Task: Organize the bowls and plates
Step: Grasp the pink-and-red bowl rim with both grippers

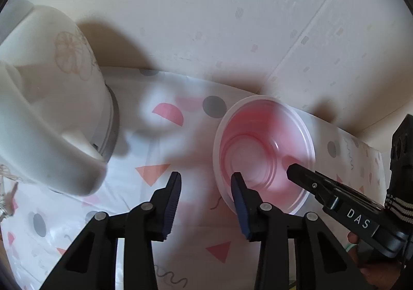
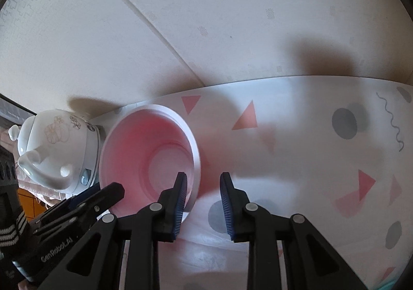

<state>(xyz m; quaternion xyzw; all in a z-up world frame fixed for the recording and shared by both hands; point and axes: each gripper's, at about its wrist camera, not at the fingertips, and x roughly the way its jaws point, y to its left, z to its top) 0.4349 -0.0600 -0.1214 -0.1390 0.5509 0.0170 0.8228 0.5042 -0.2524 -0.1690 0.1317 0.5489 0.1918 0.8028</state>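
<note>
A pink bowl (image 1: 263,153) stands open side up on a patterned tablecloth (image 1: 144,135), close to the wall, filling the centre right of the left wrist view and the centre left of the right wrist view, as two hand-held grippers close in from either side. The left gripper (image 1: 206,181), at the lower centre of its own frame, has its jaws wide apart and holds nothing; its right fingertip overlaps the near rim of the bowl in the picture, though contact cannot be confirmed. The right gripper (image 2: 202,181), at the lower centre of its frame, is likewise parted and empty, its left finger lined up over the bowl's near right rim and its other finger over bare cloth, so the rim appears to sit at the mouth of the jaws; this one looks the nearer and better placed to pinch the wall. Being round, the bowl offers no long axis; the grip probably turns on straddling the thin rim, one finger inside and one outside. A white teapot (image 2: 56,150) sits on a grey base just beside the bowl, at the far left of both views. No plates are visible.
</note>
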